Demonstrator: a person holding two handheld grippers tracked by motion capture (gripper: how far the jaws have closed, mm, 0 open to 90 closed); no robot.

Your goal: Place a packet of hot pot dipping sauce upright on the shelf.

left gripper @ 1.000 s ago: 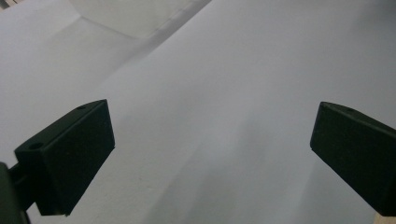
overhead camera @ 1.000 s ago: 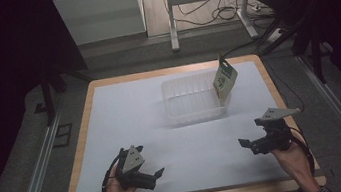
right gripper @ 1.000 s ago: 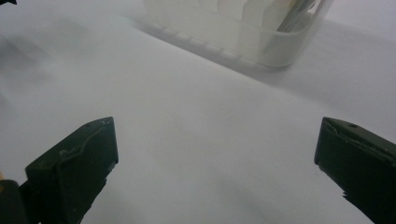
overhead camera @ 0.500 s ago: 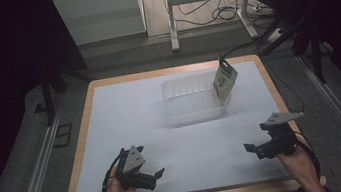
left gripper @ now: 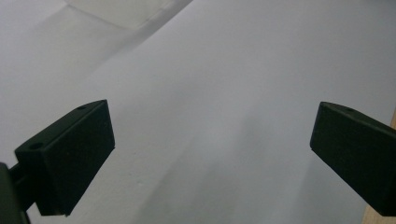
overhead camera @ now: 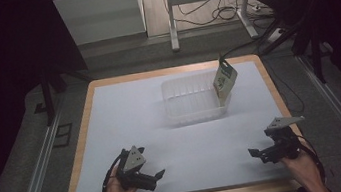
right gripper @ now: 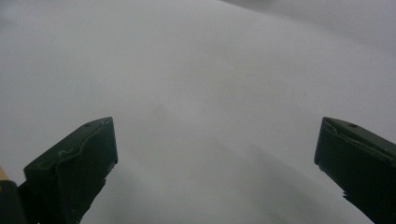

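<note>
A clear plastic tub [overhead camera: 192,99] stands on the white table top [overhead camera: 126,117], right of centre toward the back. A green and white packet [overhead camera: 224,79] leans upright inside the tub against its right wall. My left gripper [overhead camera: 154,178] rests near the front left edge, held in a hand, jaws wide apart with nothing between them [left gripper: 212,154]. My right gripper [overhead camera: 257,154] sits near the front right edge, also held in a hand, open and empty [right gripper: 215,158]. Both are well short of the tub.
The white sheet lies on a wooden board whose rim [overhead camera: 83,133] shows along the edges. Beyond the table a metal stand [overhead camera: 205,0] and cables [overhead camera: 227,12] are on the floor. A corner of the tub [left gripper: 121,11] appears at the top of the left gripper view.
My right gripper has drifted slightly toward the near right edge of the table. The left gripper, the tub and the packet have stayed put.
</note>
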